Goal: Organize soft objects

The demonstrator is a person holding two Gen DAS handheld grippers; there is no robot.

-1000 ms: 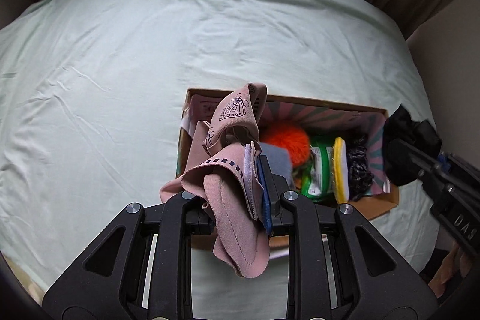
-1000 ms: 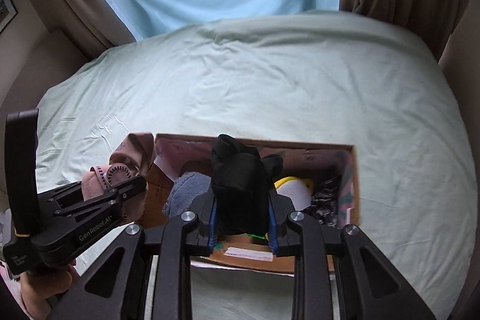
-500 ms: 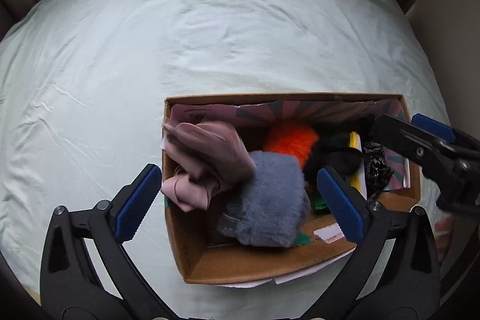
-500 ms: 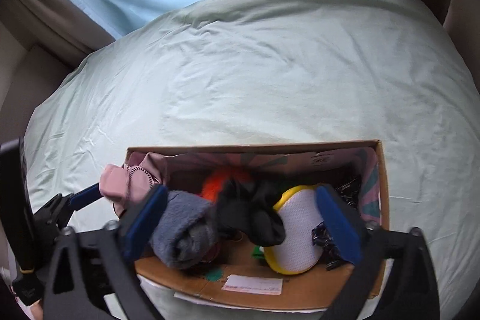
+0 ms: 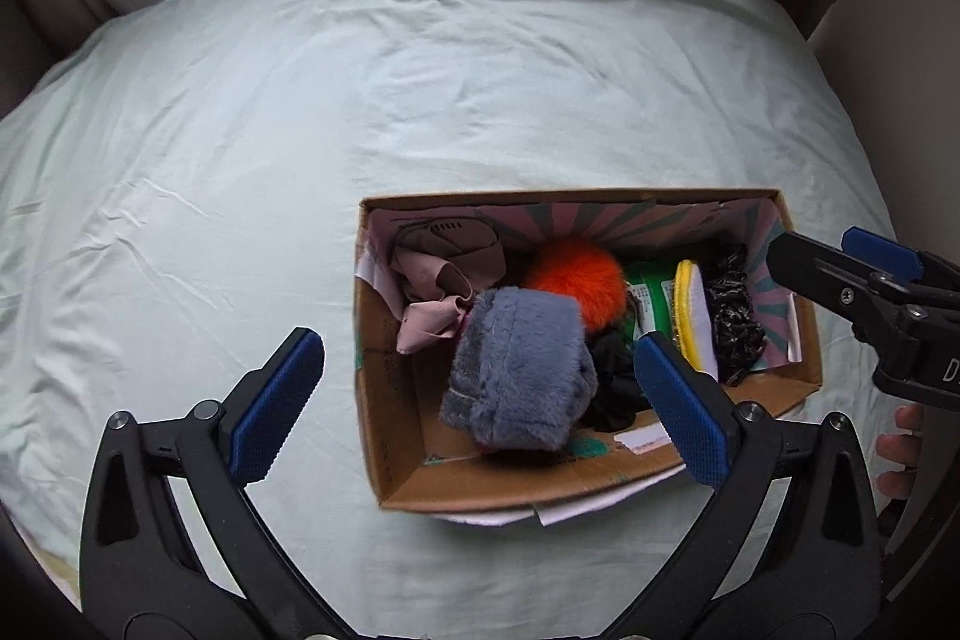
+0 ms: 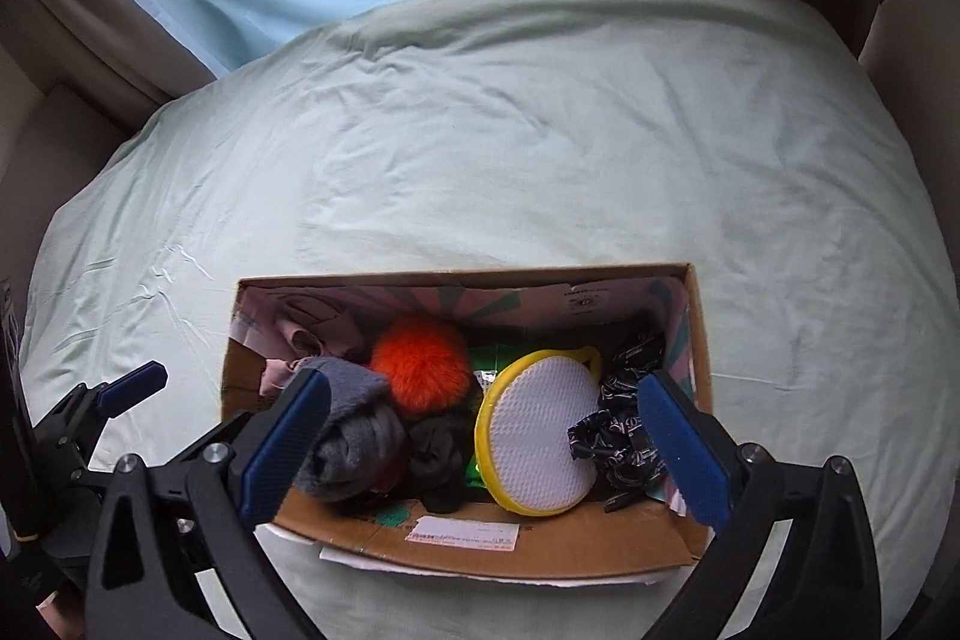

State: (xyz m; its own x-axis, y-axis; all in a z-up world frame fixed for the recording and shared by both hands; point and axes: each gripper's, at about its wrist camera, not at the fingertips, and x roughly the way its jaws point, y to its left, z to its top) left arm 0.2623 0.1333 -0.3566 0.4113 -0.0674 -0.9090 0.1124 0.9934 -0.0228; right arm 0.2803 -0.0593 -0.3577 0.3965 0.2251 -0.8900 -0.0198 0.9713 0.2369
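Left wrist view: left gripper spread wide, nothing between its blue pads, hovering above the near-left part of the cardboard box. Box sits on the pale green bed sheet, toward its near right side. Inside: pink cloth bunched in the far-left corner, grey furry item at the near left, orange pom-pom just behind it, black cloth beside the grey one, yellow-rimmed white pad on edge, black patterned scrunchie by the right wall. Right gripper enters at the right edge, fingers apart.

Right wrist view: right gripper wide apart, empty, above the box near edge. Yellow-rimmed pad leans right of centre, scrunchie touching it, pom-pom mid-left, grey item and pink cloth at left. Left gripper shows at the left edge.
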